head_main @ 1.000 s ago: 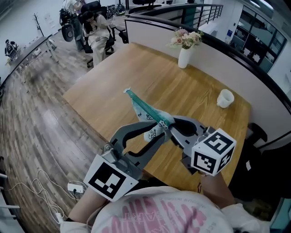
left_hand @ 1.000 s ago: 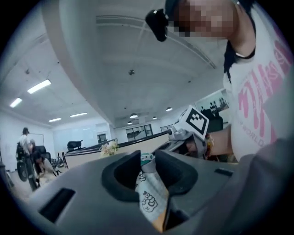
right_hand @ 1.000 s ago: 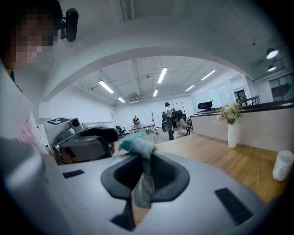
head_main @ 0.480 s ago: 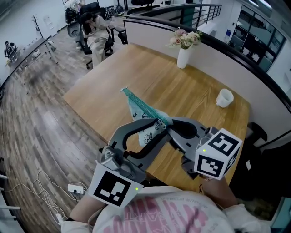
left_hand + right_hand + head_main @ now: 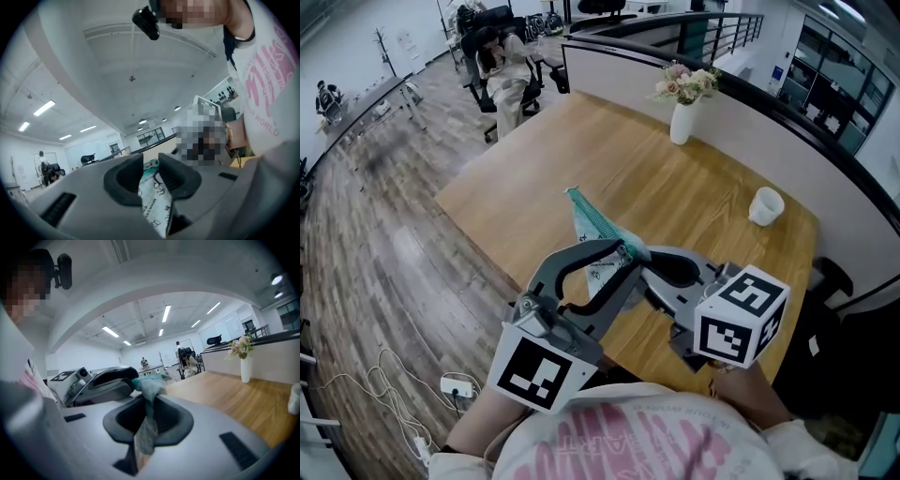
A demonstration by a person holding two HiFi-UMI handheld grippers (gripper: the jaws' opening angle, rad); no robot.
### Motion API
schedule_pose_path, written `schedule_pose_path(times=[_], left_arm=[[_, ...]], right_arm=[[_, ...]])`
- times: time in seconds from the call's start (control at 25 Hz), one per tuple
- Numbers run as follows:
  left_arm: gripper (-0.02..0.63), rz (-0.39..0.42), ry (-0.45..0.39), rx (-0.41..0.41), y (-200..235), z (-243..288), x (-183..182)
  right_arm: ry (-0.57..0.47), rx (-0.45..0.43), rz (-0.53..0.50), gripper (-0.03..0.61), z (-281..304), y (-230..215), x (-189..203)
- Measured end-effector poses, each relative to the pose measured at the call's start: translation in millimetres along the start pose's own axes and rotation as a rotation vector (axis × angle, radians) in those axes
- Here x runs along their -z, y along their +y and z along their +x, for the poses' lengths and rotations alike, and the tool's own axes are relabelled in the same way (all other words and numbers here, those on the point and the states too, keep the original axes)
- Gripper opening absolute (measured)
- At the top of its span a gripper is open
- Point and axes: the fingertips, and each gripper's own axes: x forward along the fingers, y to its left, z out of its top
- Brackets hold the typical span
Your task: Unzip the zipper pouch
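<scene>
The zipper pouch (image 5: 600,230), white printed cloth with a teal zipper strip, hangs in the air over the wooden table (image 5: 581,141), its far end pointing up and away. My left gripper (image 5: 622,255) reaches in from the lower left. Its jaws have just been closing, and the pouch cloth (image 5: 152,201) sits pinched between them, at the left gripper (image 5: 151,171). My right gripper (image 5: 645,257) comes in from the right and is shut on the teal end of the pouch (image 5: 147,385), at the right gripper (image 5: 149,404). The two sets of jaws meet almost tip to tip.
A white vase with flowers (image 5: 681,120) stands at the table's far edge by a low partition. A white cup (image 5: 765,203) sits at the right. A person sits in a chair (image 5: 502,75) beyond the table. Cables (image 5: 384,384) lie on the wood floor at left.
The pouch stays held between both grippers at about the same spot. The left gripper has rolled slightly, and the pouch's free end has shifted a little to the right.
</scene>
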Motion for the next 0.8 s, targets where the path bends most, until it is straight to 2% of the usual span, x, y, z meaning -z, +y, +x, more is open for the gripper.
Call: schedule_pose_path(times=[0.04,0.12,0.2,0.32,0.36,0.4,0.48,0.6,0.8], left_arm=[[0.100,-0.046,-0.022,0.012,1.2,-0.3,-0.5],[0.098,-0.223,-0.074,0.041,4.9,-2.8,-1.2],[0.096,-0.379,-0.107,0.108,7.5,-6.7,-0.1],[0.071,-0.486,-0.174,0.213,10.9,-12.7,-4.6],[0.002,-0.517,-0.197,0.229,12.7,-14.5,-7.3],[0.003,-0.538,-0.214,0.238,14.3,-16.0,-9.9],[0.005,-0.542,-0.232,0.236,16.1,-17.0,-13.9],[0.006,-0.496,-0.232,0.203,16.0,-14.1,-15.5],[0.015,-0.419,-0.177,0.146,13.4,-4.9,-10.5]], right_arm=[[-0.003,-0.010,0.001,0.035,-0.7,1.2,-0.5],[-0.009,-0.038,-0.008,0.035,-2.4,4.8,-2.4],[-0.014,-0.072,-0.027,0.034,-5.1,8.9,-4.1],[-0.030,-0.130,-0.028,0.034,-12.6,13.2,-7.8],[-0.040,-0.151,-0.019,0.034,-15.4,15.1,-10.1],[-0.050,-0.169,-0.010,0.034,-17.6,17.2,-12.5],[-0.061,-0.189,-0.009,0.034,-20.2,20.5,-16.5],[-0.063,-0.188,-0.021,0.034,-20.9,20.7,-17.9],[-0.048,-0.166,-0.031,0.034,-20.5,17.1,-14.2]])
